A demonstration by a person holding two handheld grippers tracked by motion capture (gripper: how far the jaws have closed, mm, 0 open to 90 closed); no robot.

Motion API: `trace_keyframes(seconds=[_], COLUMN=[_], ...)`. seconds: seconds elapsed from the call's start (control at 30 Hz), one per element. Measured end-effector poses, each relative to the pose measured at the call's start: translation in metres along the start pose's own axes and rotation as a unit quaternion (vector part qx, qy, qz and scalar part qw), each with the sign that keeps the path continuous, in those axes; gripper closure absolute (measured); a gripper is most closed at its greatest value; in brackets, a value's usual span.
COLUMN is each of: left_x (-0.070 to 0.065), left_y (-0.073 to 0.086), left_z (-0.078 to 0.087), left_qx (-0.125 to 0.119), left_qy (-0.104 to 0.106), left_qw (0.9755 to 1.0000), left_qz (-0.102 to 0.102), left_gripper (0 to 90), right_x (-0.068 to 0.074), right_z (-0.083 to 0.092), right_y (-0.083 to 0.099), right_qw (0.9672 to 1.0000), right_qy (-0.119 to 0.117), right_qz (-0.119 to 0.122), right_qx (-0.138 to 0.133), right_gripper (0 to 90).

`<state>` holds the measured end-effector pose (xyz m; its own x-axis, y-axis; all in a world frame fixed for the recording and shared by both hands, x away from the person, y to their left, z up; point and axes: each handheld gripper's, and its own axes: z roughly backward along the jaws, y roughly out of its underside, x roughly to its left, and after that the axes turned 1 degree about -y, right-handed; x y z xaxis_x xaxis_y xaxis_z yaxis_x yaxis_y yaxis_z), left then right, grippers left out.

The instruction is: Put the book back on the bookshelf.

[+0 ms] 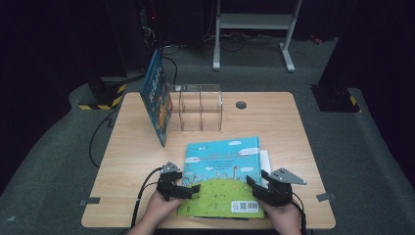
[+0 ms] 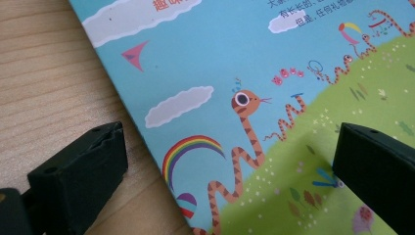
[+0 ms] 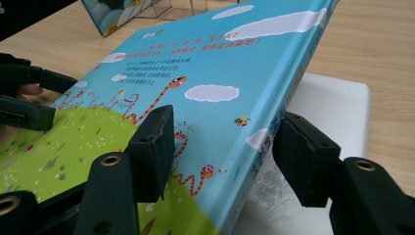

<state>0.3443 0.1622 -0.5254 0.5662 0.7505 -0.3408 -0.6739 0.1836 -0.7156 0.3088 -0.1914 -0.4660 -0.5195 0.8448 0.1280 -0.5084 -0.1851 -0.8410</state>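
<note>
A dark room with grey carpet surrounds a pale wooden desk (image 1: pixel 274 122), and a white metal stand rises on the floor behind it. The largest thing on the desk is a picture book (image 1: pixel 222 176) with a blue sky, white clouds, a green hill and orange striped snakes on its cover; it lies at the near edge, between the person's two hands. Its right side is raised off the desk, with a white pad (image 3: pixel 337 112) lying under it on that side. Farther back stands a second book (image 1: pixel 155 95), upright and leaning against the left end of a clear plastic rack (image 1: pixel 198 105) with dividers. A small grey round cap (image 1: pixel 241 105) sits in the desk top to the right of the rack.

The right claw (image 3: pixel 222 147) reaches over the picture book's right edge: one jaw rests on the cover and the other sits against the spine side, clamped on the book's thickness. The left claw (image 2: pixel 225 166) stands wide apart over the book's left edge, one jaw above the bare wood and the other above the green hill, with neither pressing the book.
</note>
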Motion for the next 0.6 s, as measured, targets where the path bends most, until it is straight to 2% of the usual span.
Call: trace_keyframes(seconds=[0.4, 0.6], left_x=[0.007, 0.006], left_y=[-0.001, -0.004], left_z=[0.001, -0.004], left_qx=[-0.007, -0.004], left_qy=[0.034, 0.062], left_qw=[0.9990, 0.9975], left_qz=[0.027, 0.034], left_gripper=[0.0, 0.0], right_x=[0.009, 0.012], right_z=[0.007, 0.009], right_y=[-0.004, -0.006], right_qw=[0.9993, 0.9987], right_qy=[0.008, 0.009], right_qz=[0.029, 0.039], right_qx=[-0.024, -0.032], right_gripper=[42.1, 42.2])
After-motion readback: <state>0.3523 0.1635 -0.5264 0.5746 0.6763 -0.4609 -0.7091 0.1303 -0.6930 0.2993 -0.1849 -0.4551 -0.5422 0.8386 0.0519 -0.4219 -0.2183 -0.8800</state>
